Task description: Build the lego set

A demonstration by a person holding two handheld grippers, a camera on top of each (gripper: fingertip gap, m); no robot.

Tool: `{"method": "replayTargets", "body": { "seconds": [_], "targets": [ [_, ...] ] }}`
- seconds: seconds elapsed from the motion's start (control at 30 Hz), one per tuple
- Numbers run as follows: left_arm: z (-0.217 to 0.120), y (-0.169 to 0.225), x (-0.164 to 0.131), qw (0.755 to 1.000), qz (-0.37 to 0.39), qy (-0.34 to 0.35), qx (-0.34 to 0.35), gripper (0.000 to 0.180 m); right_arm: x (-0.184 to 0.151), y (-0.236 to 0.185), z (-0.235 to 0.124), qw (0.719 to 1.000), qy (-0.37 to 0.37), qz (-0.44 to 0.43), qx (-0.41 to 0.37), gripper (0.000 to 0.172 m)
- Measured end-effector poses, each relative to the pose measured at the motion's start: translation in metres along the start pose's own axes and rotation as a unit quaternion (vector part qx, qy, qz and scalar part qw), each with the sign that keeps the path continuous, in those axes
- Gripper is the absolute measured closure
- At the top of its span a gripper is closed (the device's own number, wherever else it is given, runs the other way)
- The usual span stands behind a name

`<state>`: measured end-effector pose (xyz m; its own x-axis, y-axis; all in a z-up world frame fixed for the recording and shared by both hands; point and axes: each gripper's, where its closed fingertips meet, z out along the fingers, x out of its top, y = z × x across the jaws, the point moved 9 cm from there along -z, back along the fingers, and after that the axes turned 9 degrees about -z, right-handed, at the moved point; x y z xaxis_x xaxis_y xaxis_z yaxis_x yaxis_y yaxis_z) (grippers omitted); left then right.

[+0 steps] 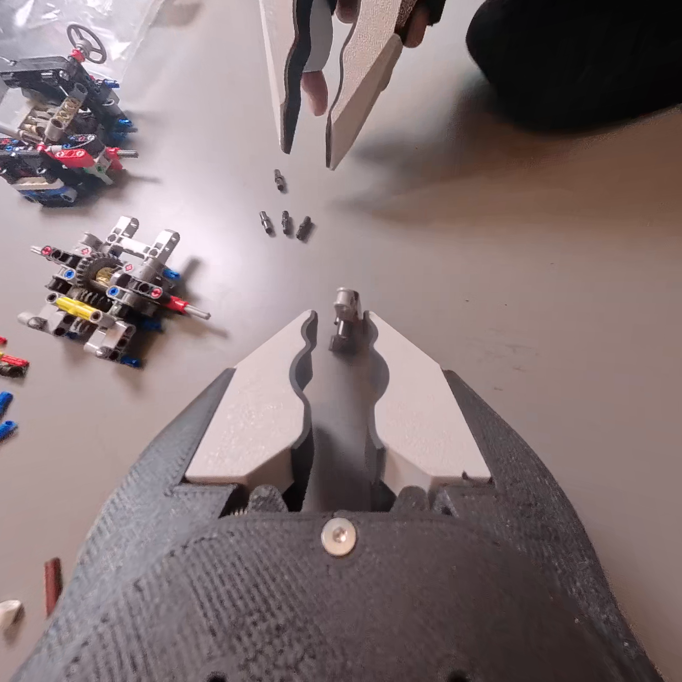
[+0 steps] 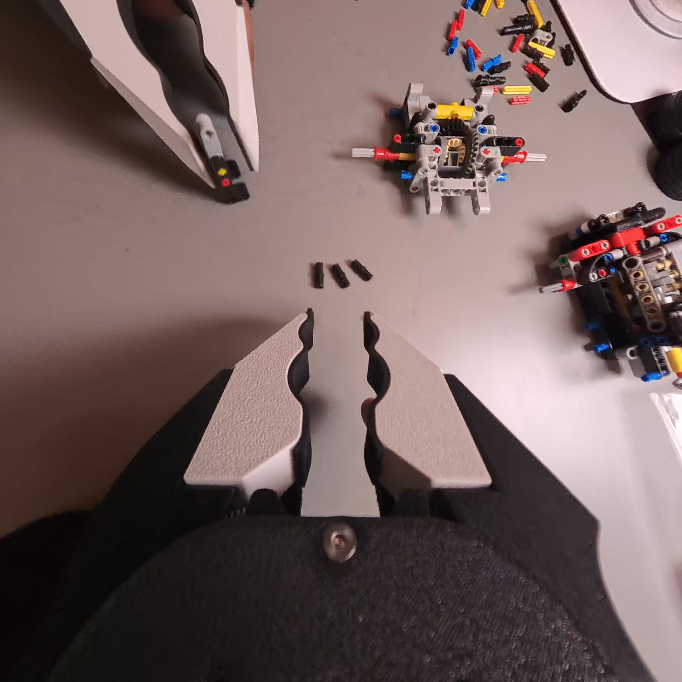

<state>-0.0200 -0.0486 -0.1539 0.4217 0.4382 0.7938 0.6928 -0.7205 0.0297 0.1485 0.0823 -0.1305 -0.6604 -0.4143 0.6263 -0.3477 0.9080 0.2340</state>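
Left gripper (image 1: 341, 317) sits mid-frame, its jaws spread around a small grey-and-black plastic connector piece (image 1: 344, 318) leaning on one finger. Right gripper (image 2: 337, 313) hangs wide open with nothing in it, just short of three black pins (image 2: 341, 275) on the grey table (image 2: 221, 258).

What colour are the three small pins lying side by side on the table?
Black; the three pins show best in the right wrist view.

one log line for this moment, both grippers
left gripper: grey-black piece between fingers, grip unclear | right gripper: open, empty | three black pins just ahead on table
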Motion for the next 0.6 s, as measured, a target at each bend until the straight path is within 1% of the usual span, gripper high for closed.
{"method": "replayTargets", "body": {
  "seconds": [0.03, 0.07, 0.2, 0.27, 0.4, 0.47, 0.5, 0.6],
  "targets": [
    [0.002, -0.002, 0.000, 1.000, 0.004, -0.006, -0.008, 0.164, -0.003, 0.002, 0.001, 1.000, -0.004, -0.009, -0.005, 0.147],
    [0.002, -0.003, 0.000, 1.000, 0.006, -0.010, -0.017, 0.173, -0.004, 0.004, 0.003, 1.000, -0.006, -0.014, -0.006, 0.147],
    [-0.003, -0.003, -0.005, 0.999, 0.002, -0.006, -0.036, 0.174, 0.000, 0.003, 0.010, 0.999, 0.030, -0.009, 0.019, 0.150],
    [-0.006, -0.002, -0.009, 0.999, 0.000, -0.004, -0.045, 0.174, 0.004, -0.002, 0.015, 0.998, 0.038, -0.020, 0.034, 0.154],
    [-0.010, 0.001, -0.012, 0.998, -0.001, -0.006, -0.066, 0.174, 0.007, -0.006, 0.031, 0.999, 0.001, -0.039, 0.035, 0.156],
    [-0.010, 0.002, -0.012, 0.997, -0.001, -0.008, -0.076, 0.174, 0.010, -0.007, 0.033, 0.998, 0.004, -0.047, 0.039, 0.157],
    [-0.010, 0.003, -0.012, 0.997, 0.001, -0.008, -0.079, 0.174, 0.011, -0.007, 0.034, 0.998, -0.006, -0.051, 0.038, 0.157],
    [-0.011, 0.004, -0.013, 0.996, 0.002, -0.008, -0.086, 0.174, 0.014, -0.008, 0.037, 0.998, -0.011, -0.055, 0.039, 0.165]
  ]
}}
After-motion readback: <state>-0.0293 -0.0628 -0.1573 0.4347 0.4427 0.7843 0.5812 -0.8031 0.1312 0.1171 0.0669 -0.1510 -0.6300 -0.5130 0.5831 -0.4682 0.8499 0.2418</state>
